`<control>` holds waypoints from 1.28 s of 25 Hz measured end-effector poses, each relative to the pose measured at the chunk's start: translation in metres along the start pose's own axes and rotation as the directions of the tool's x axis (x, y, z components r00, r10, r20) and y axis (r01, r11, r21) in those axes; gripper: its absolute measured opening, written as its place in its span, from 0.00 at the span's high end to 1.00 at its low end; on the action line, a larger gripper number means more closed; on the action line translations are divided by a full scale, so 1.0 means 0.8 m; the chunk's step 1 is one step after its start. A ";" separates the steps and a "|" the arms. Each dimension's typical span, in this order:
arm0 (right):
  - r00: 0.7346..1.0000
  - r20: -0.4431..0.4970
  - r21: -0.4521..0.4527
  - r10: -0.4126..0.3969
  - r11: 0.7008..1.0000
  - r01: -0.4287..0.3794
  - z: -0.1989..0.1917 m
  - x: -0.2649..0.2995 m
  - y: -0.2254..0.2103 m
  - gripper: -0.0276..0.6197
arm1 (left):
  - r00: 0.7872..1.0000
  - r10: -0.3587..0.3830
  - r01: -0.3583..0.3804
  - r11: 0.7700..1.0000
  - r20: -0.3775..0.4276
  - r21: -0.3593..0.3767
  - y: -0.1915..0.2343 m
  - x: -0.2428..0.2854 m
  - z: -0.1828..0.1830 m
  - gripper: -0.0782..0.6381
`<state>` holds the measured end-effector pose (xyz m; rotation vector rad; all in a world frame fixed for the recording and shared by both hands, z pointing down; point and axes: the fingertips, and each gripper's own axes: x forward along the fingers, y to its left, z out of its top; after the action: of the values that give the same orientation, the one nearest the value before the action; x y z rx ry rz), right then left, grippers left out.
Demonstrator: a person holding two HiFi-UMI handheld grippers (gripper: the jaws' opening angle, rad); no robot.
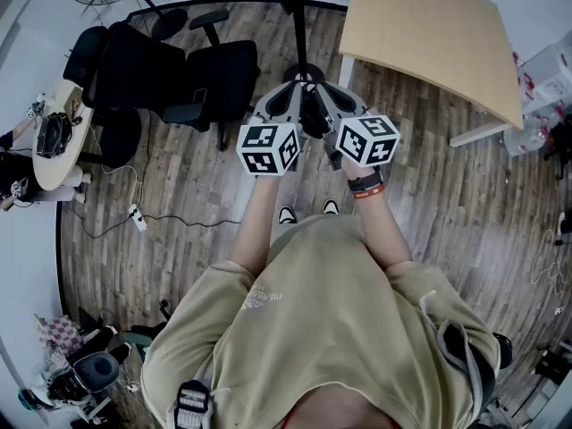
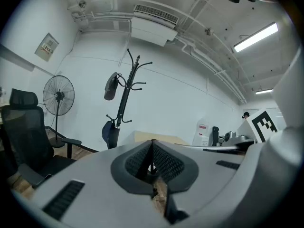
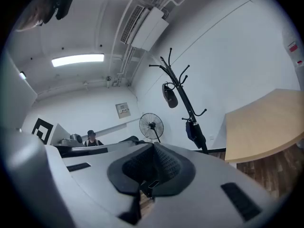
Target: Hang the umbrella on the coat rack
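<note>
The person is holding both forearms out ahead, bare to the elbow, bringing the two grippers side by side with their marker cubes almost touching; a dark watch [image 1: 365, 184] is sitting on the right wrist. The left gripper [image 2: 152, 158] is pointing level at the coat rack [image 2: 124, 99], its ribbed black pads pressed together with nothing between them. The right gripper [image 3: 153, 158] is aiming the same way, its jaws likewise closed and empty. The rack is standing well apart from both grippers on the wood-plank floor [image 1: 179, 195], just off the left edge of the pale wooden desk [image 1: 429, 34]. It is a thin black pole with curved hooks branching at the top and lower down. What looks like the umbrella [image 2: 109, 133], a dark blue folded bundle tapering downward, is hanging from a low hook against the pole. A smooth black oblong item [image 2: 111, 86], which I cannot identify, is hanging from an upper hook. Nothing is standing between the grippers and the rack. To the left, a black mesh office chair [image 1: 214, 79] and a round-headed pedestal fan [image 2: 58, 95] are standing on the floor, and a white power strip [image 1: 137, 217] is lying there with its cable trailing.
</note>
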<state>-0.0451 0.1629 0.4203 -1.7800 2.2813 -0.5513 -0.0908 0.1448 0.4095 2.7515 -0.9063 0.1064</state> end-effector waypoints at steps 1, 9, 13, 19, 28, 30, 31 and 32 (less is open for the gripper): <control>1.000 0.000 0.000 0.002 1.000 -0.002 0.002 -0.001 -0.003 0.93 | 1.000 0.001 -0.001 1.000 0.001 -0.001 -0.002 0.003 0.000 0.86; 1.000 -0.003 -0.010 0.012 1.000 -0.012 0.016 -0.014 -0.034 0.93 | 1.000 0.006 -0.005 1.000 0.008 -0.012 -0.027 0.033 0.002 0.86; 1.000 -0.005 0.011 0.009 1.000 -0.008 0.022 -0.029 -0.062 0.93 | 1.000 0.006 -0.006 1.000 0.005 -0.018 -0.051 0.052 -0.005 0.86; 1.000 -0.025 0.055 0.014 0.998 -0.012 0.019 -0.038 -0.095 0.93 | 0.999 0.026 -0.027 0.999 -0.028 -0.025 -0.071 0.072 -0.022 0.86; 0.999 -0.041 0.076 0.003 0.997 0.000 0.003 0.018 -0.131 0.93 | 0.998 0.028 -0.030 0.999 -0.059 -0.031 -0.026 0.119 -0.039 0.86; 0.998 -0.060 0.068 -0.002 0.998 0.006 -0.002 0.038 -0.140 0.93 | 0.998 0.024 -0.027 0.999 -0.064 -0.040 -0.009 0.132 -0.045 0.86; 0.998 -0.067 0.067 -0.001 0.998 0.006 -0.002 0.046 -0.145 0.93 | 0.998 0.021 -0.024 0.999 -0.065 -0.042 -0.002 0.139 -0.045 0.86; 0.997 -0.074 0.067 0.001 0.998 0.004 -0.001 0.054 -0.150 0.93 | 0.998 0.018 -0.021 0.999 -0.066 -0.044 0.004 0.147 -0.045 0.86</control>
<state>0.0499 0.0963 0.4729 -1.7581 2.2808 -0.6962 0.0021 0.0840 0.4618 2.6815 -0.9070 0.1766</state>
